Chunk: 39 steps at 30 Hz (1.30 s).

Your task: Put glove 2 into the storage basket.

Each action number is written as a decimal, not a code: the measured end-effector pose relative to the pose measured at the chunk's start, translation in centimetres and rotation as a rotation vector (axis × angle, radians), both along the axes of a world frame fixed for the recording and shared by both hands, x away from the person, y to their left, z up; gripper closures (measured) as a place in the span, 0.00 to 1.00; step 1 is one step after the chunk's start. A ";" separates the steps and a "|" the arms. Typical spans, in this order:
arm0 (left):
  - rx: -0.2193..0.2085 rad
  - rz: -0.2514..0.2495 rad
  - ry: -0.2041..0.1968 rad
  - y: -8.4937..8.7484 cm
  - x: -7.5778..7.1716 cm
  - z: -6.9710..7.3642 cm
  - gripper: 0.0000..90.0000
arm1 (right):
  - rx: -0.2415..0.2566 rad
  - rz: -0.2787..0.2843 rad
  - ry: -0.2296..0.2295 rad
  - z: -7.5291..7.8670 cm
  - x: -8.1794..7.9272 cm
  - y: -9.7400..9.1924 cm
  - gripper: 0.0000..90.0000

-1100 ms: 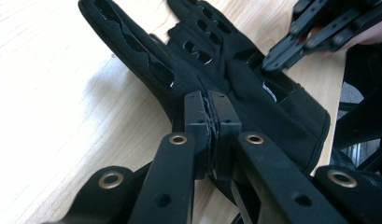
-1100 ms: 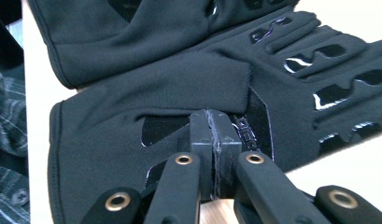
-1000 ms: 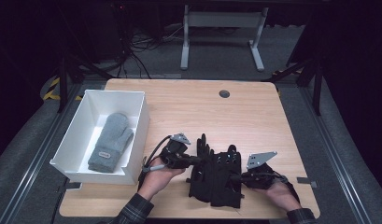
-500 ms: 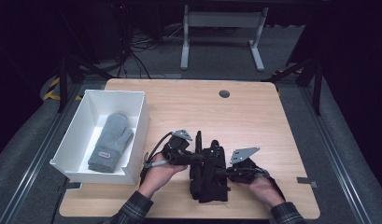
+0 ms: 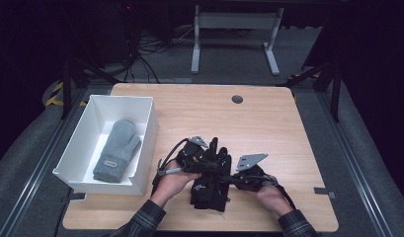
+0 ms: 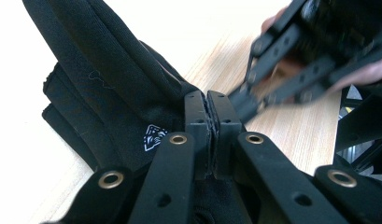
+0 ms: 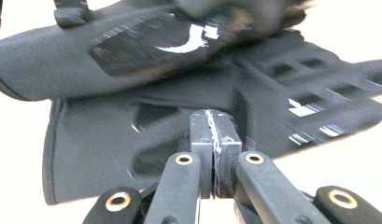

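Table (image 5: 268, 123): light wood, standing on grey floor.
Left edge: white bin (image 5: 91, 128) sitting, overhanging slightly.
Near middle: black gloves (image 5: 209, 190) lying stacked on the wood.

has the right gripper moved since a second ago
Yes. In the high view the right gripper has slid left, away from the table's right edge toward the white bin, folding the black gloves narrower.

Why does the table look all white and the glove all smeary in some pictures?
In both gripper views glare bleaches the table. The right gripper view smears the black glove with motion blur. The left gripper view blurs the other hand-held gripper. The high view stays sharp, dark around the table.
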<state>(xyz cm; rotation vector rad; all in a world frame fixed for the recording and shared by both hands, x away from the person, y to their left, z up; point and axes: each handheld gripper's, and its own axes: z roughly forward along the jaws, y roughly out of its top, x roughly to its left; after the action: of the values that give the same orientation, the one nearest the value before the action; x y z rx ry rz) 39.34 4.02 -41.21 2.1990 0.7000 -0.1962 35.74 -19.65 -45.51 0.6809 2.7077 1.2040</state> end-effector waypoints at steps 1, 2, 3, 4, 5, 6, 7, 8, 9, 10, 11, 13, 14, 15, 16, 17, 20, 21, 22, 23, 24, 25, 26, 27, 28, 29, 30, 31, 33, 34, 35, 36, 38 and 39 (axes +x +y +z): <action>-0.001 0.000 0.000 0.0 0.0 0.0 0.98 | -0.007 -0.013 0.001 0.0 0.1 -0.6 1.00; -0.002 0.000 0.001 0.0 0.0 0.0 0.98 | -0.011 -0.023 0.008 -0.1 0.1 -1.1 1.00; 0.000 -0.001 0.001 -0.1 0.0 0.0 0.98 | -0.010 -0.028 0.016 -0.2 0.2 -1.4 1.00; 0.000 -0.002 0.002 -0.1 0.0 -0.1 0.98 | -0.007 -0.028 0.020 -0.3 0.2 -1.6 1.00; -0.001 -0.005 0.002 -0.3 -0.1 -0.1 0.98 | 0.001 -0.025 0.029 -0.4 0.2 -1.6 1.00; 0.001 -0.007 0.004 -0.4 -0.1 -0.1 0.98 | -0.004 -0.022 0.034 -0.5 0.2 -1.5 1.00; 0.000 -0.011 0.003 -0.5 -0.1 -0.1 0.98 | -0.013 -0.016 0.036 -0.6 0.2 -1.3 1.00; 0.006 -0.017 0.003 -0.7 -0.2 -0.1 0.98 | -0.017 -0.011 0.037 -0.7 0.2 -1.1 1.00; 0.008 -0.019 0.005 -0.9 -0.3 -0.2 0.98 | -0.016 -0.006 0.041 -0.8 0.2 -0.9 1.00; 0.011 -0.024 0.004 -1.0 -0.3 -0.3 0.98 | -0.015 -0.003 0.040 -0.8 0.2 -0.8 1.00; 0.014 -0.028 0.009 -1.1 -0.3 -0.4 0.98 | -0.012 -0.001 0.042 -0.9 0.1 -0.6 1.00; 0.018 -0.027 0.018 -1.3 -0.4 -0.6 0.98 | -0.008 0.003 0.043 -0.9 0.1 -0.3 1.00; 0.021 -0.033 0.017 -1.4 -0.3 -0.7 0.98 | -0.005 0.007 0.042 -1.0 0.1 0.0 1.00; 0.020 -0.031 0.018 -1.6 -0.4 -0.8 0.98 | -0.004 0.011 0.038 -1.0 0.1 0.2 1.00; 0.032 -0.031 0.016 -1.7 -0.4 -0.9 0.98 | -0.004 0.013 0.034 -1.0 0.1 0.5 1.00; 0.033 -0.028 0.018 -1.8 -0.4 -1.1 0.98 | -0.005 0.016 0.032 -1.1 0.0 0.7 1.00; 0.031 -0.027 0.031 -1.9 -0.1 -1.8 0.96 | -0.007 0.021 0.024 -1.0 0.0 0.9 1.00; 0.018 -0.024 0.039 -1.9 -0.1 -1.9 0.94 | -0.007 0.016 0.021 -1.0 0.0 0.7 1.00; 0.012 -0.027 0.037 -1.9 -0.1 -1.9 0.90 | -0.012 0.004 0.009 -0.9 0.0 0.4 1.00; 0.011 -0.025 0.026 -1.9 -0.2 -1.8 0.85 | -0.014 -0.010 -0.005 -0.7 0.0 0.0 0.99; 0.007 -0.028 0.020 -1.9 -0.3 -1.6 0.84 | -0.005 -0.031 -0.012 -0.5 0.1 -0.6 0.93; 0.000 -0.028 0.016 -1.8 -0.4 -1.4 0.84 | 0.002 -0.050 -0.018 -0.3 0.3 -1.3 0.91; 0.000 -0.028 0.013 -1.7 -0.5 -1.3 0.84 | 0.008 -0.073 -0.024 -0.1 0.4 -2.1 0.89; 0.003 -0.029 0.010 -1.7 -0.6 -1.2 0.88 | 0.011 -0.101 -0.034 0.0 0.5 -2.8 0.83; 0.016 -0.034 0.006 -1.7 -0.8 -1.2 0.92 | 0.015 -0.122 -0.039 0.1 0.6 -3.4 0.79; 0.024 -0.042 0.008 -1.8 -0.9 -1.2 0.96 | 0.021 -0.153 -0.045 0.3 0.8 -4.3 0.74; 0.028 -0.049 0.012 -1.9 -1.2 -1.4 0.99 | 0.022 -0.184 -0.052 0.3 0.9 -5.0 0.67; 0.037 -0.058 0.014 -2.0 -1.4 -1.5 0.99 | 0.019 -0.212 -0.063 0.3 1.1 -5.6 0.61; 0.053 -0.072 0.022 -2.4 -2.0 -2.1 1.00 | 0.006 -0.279 -0.085 0.2 1.5 -7.0 0.48; 0.067 -0.078 0.026 -2.5 -2.2 -2.4 1.00 | 0.004 -0.305 -0.091 0.1 1.7 -7.5 0.45; 0.067 -0.078 0.026 -2.5 -2.2 -2.4 1.00 | 0.004 -0.305 -0.091 0.1 1.7 -7.5 0.45; 0.092 -0.083 0.033 -2.8 -2.5 -3.0 1.00 | -0.006 -0.353 -0.099 0.0 2.1 -8.9 0.41; 0.122 -0.089 0.036 -3.0 -2.7 -3.4 1.00 | -0.019 -0.388 -0.107 -0.2 2.4 -9.8 0.38; 0.124 -0.093 0.037 -3.0 -2.7 -3.5 1.00 | -0.025 -0.404 -0.108 -0.2 2.5 -10.2 0.38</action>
<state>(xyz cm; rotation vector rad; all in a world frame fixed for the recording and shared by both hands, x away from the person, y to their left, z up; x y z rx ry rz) 36.60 1.00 -44.69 2.3542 0.6461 -0.2479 38.26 -29.89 -45.74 1.0612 2.3391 1.0680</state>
